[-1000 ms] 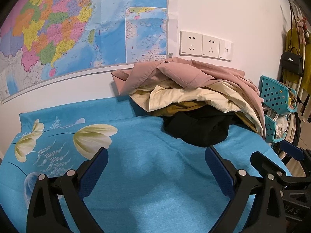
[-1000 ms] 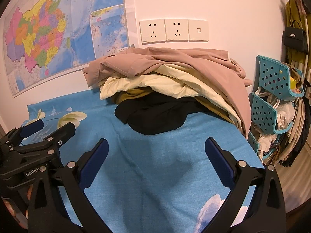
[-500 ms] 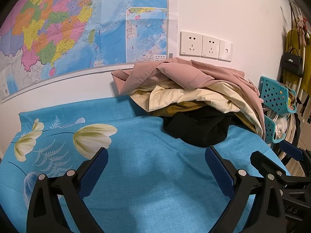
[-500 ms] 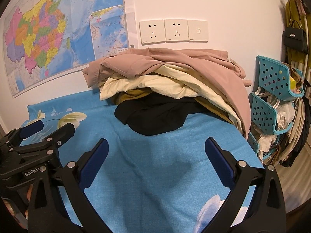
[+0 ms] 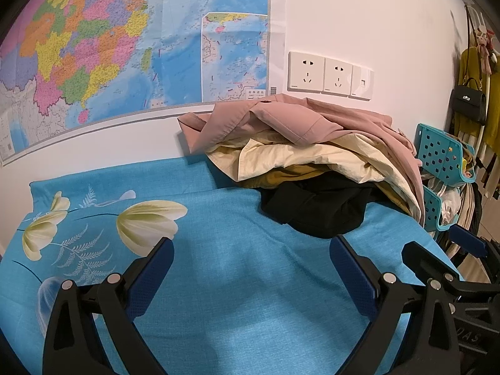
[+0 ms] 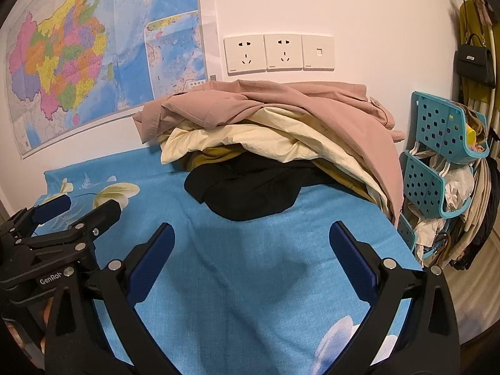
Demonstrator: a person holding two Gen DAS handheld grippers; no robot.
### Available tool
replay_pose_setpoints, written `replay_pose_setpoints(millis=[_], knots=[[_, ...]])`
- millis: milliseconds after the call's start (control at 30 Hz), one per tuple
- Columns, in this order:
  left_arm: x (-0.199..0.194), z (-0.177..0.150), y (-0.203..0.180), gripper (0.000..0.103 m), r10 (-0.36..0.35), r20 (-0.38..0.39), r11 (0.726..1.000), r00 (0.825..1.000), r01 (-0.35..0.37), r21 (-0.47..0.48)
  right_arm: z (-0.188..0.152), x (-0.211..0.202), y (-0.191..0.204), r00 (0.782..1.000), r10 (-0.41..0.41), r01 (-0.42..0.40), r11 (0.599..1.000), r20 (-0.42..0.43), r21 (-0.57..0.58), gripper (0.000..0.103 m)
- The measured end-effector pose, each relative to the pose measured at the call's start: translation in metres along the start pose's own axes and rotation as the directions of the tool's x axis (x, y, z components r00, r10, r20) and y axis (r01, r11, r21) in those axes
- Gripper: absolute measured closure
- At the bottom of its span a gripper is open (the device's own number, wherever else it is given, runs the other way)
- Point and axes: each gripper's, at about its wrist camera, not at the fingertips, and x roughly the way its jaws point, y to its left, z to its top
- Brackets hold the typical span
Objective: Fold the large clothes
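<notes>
Your right wrist view takes in the whole teal rack (image 6: 437, 143) of bags and hangers beside the tabletop (image 6: 250, 265), which your left wrist view shows only partly, at the edge of the picture. The clothes (image 5: 312, 156) lie in a rumpled heap at the far side against the wall, pink over cream over mustard, with a black garment (image 6: 247, 187) spilling out lowest. Your left gripper (image 5: 251, 264) and right gripper (image 6: 251, 248) hover side by side over the blue cloth, both with fingers wide apart and holding nothing.
</notes>
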Motion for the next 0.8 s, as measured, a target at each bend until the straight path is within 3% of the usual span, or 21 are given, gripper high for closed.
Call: replay_pose_setpoints(millis=[800], knots=[[0.008,0.005,-0.002,0.007,-0.015,-0.012,1.0,1.0,0.015,-0.008,0.012,0.004,-0.004,1.0,0.0,0.0,1.0,0.019,-0.031,0.006]])
